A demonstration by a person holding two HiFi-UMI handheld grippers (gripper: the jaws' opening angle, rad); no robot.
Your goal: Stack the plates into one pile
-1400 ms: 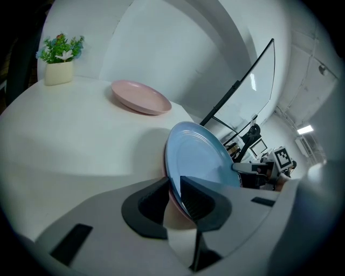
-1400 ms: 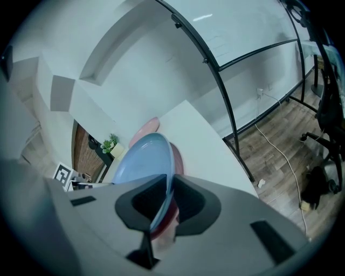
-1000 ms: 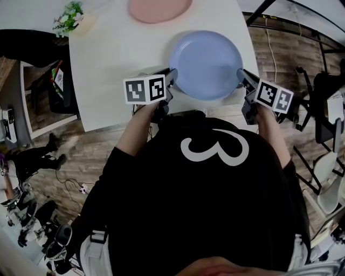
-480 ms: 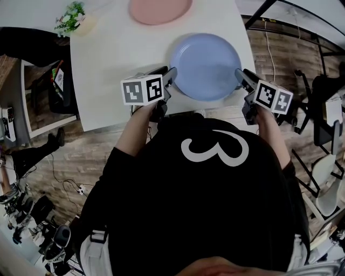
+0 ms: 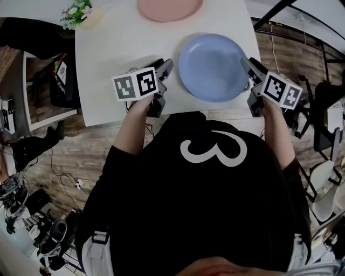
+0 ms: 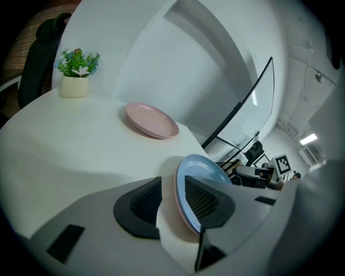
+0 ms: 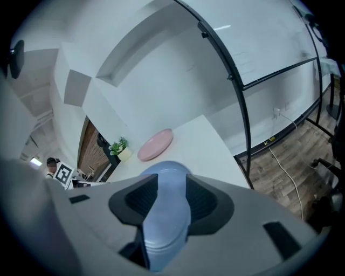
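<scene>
Opening just now, both pairs of jaws stand wide apart: left gripper (image 5: 166,69) at the blue plate's (image 5: 213,67) 9 o'clock, right gripper (image 5: 248,64) at its 3 o'clock, with the rim in line between each pair, unpinched. I judge that plate released. It and the pink plate (image 5: 170,8), at the table's (image 5: 118,43) 12 o'clock, are empty, so 1 stacking step likely remains.

near plate (image 5: 212,67) on the table (image 5: 116,48), second plate (image 5: 170,6) behind (plant (image 5: 78,11) far left).
</scene>
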